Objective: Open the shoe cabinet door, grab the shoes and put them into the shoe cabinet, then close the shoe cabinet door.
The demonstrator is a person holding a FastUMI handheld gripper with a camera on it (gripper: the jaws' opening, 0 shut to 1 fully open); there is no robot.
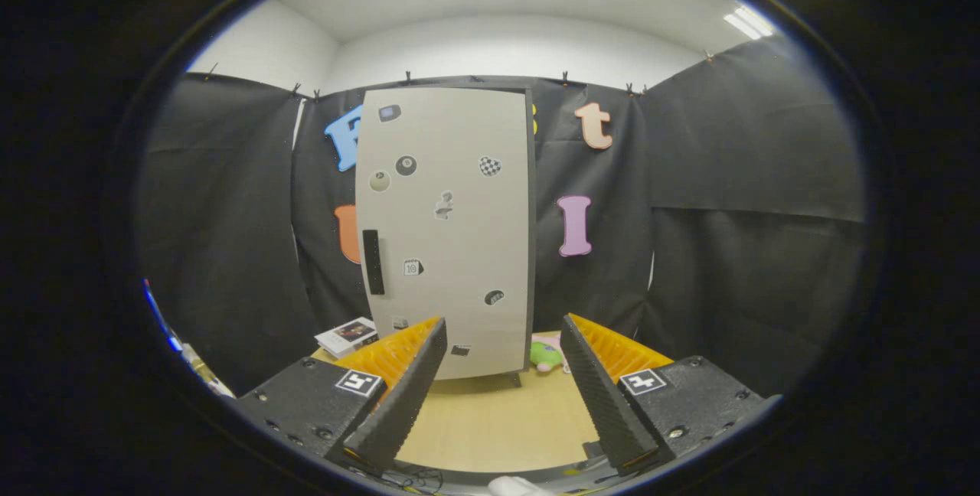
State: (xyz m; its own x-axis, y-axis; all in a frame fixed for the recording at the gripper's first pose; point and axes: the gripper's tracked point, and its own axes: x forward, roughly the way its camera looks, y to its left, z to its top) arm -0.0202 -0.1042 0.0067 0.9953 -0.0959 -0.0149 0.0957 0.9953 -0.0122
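- A booklet (348, 336) lies on the counter (490, 423), left of the shoe cabinet's foot.
- The shoe cabinet (448, 236) stands shut beyond the claw (501, 343), whose fingers are spread wide around nothing.
- Its dark handle (373, 262) sits on the door's left edge; likely a light, stiff panel, best hooked there.
- A soft toy-like thing (545, 354), possibly the shoes, lies right of the cabinet.
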